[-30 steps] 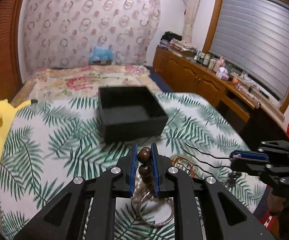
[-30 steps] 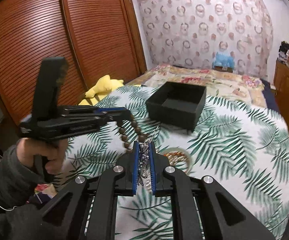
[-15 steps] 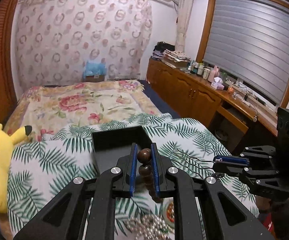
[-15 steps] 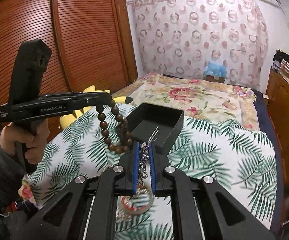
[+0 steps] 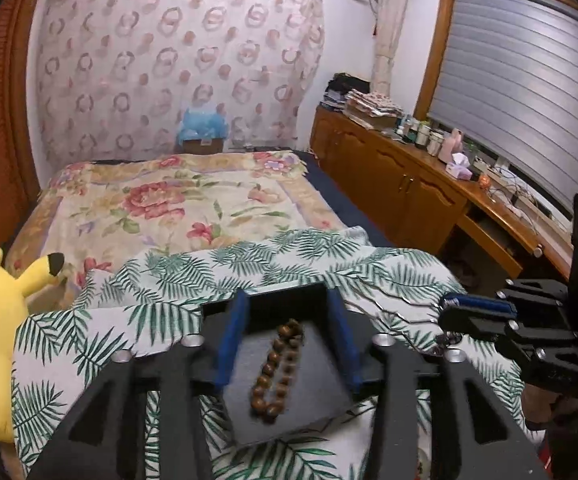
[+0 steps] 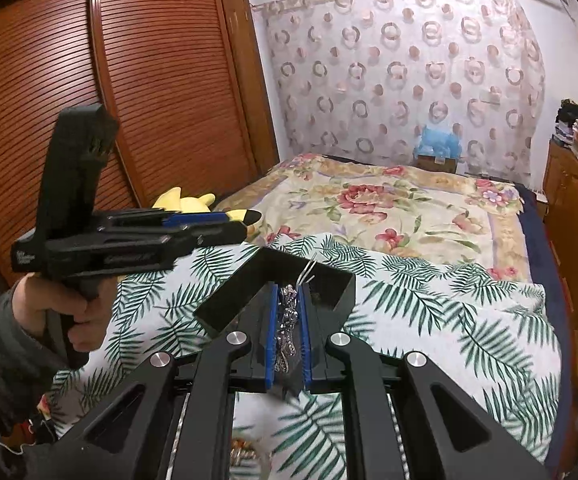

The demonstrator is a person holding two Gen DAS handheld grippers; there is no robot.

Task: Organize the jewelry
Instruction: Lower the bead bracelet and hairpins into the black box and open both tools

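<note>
Bead bracelet (image 5: 276,372) dropped into black box (image 5: 289,400), left claw (image 5: 287,344) just opened

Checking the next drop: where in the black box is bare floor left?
Bare floor flanks the bead bracelet, out to the side walls of the black box. The middle is crowded: the left gripper, jaws just opened and empty, hangs above.
</note>
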